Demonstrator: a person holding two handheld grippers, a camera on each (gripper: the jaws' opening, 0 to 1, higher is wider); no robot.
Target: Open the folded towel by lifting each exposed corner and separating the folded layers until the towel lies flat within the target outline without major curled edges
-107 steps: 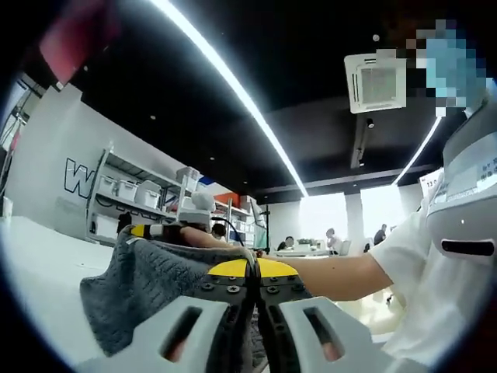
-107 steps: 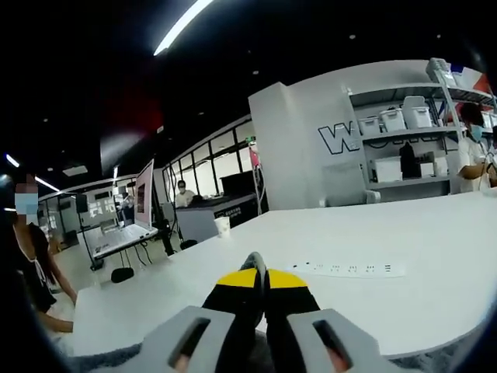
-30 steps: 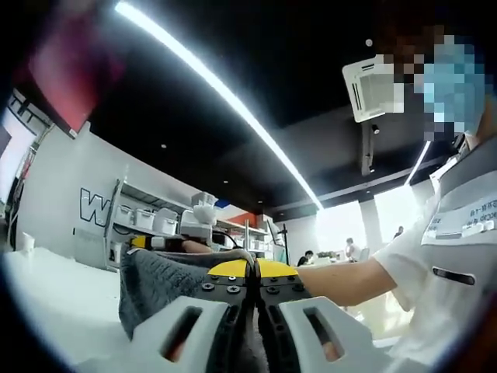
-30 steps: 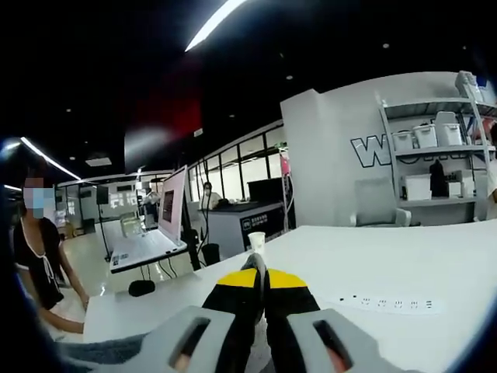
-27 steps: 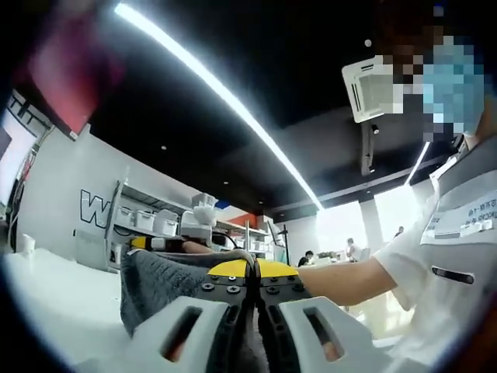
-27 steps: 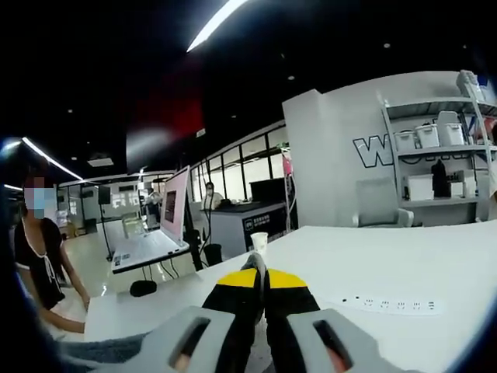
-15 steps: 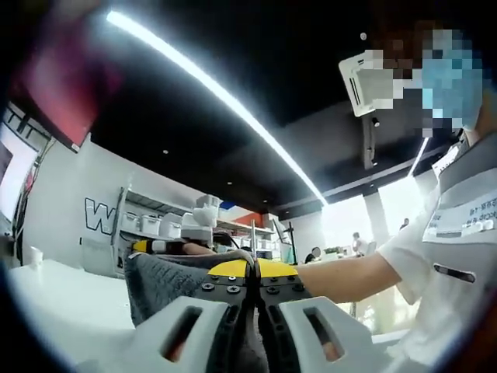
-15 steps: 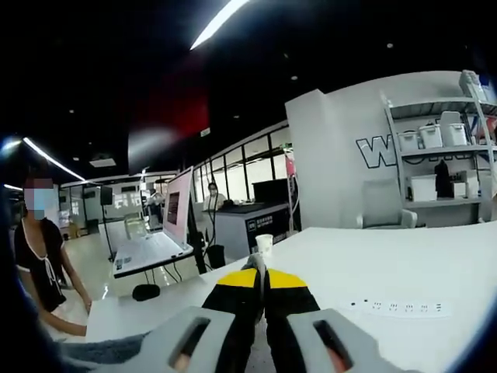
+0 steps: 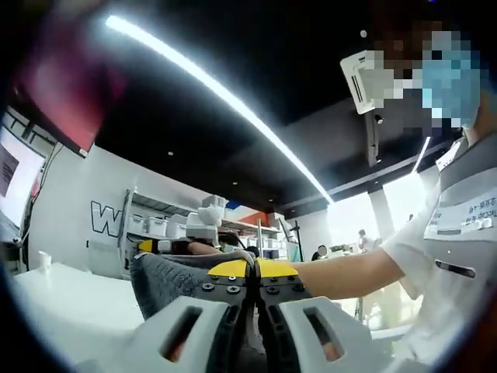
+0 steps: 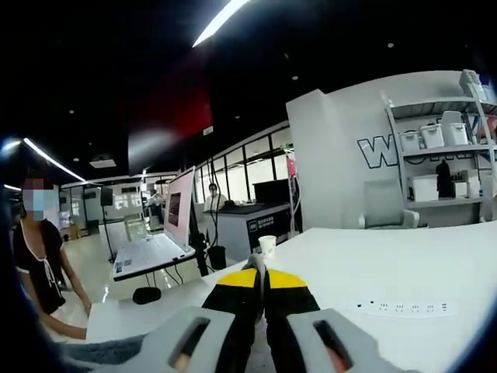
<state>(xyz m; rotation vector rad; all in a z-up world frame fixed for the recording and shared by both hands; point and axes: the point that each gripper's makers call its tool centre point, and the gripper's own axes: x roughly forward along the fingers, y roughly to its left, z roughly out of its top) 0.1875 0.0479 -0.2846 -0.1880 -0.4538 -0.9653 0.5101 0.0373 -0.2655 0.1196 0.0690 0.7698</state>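
In my left gripper view, a big letter W is painted on the grey wall (image 9: 78, 210) at far left, the rest of the word hidden behind shelving (image 9: 167, 233) stacked with white bins. My left gripper (image 9: 252, 268) has its yellow-tipped jaws pressed together on the grey towel (image 9: 167, 284), which rises in a raised fold just left of the tips. My forearm (image 9: 342, 272) reaches in from the right; the small print on my white shirt is too blurred to read.

In my right gripper view, a person sits at far left, an open laptop (image 10: 167, 233) beside them. My right gripper (image 10: 260, 276) is also closed; a strip of towel (image 10: 101, 350) shows at lower left, but the pinch itself I cannot tell. A paper cup (image 10: 267, 245) stands on the white table (image 10: 404, 264), a power strip (image 10: 404, 308) lies right, and W shows on the wall again.
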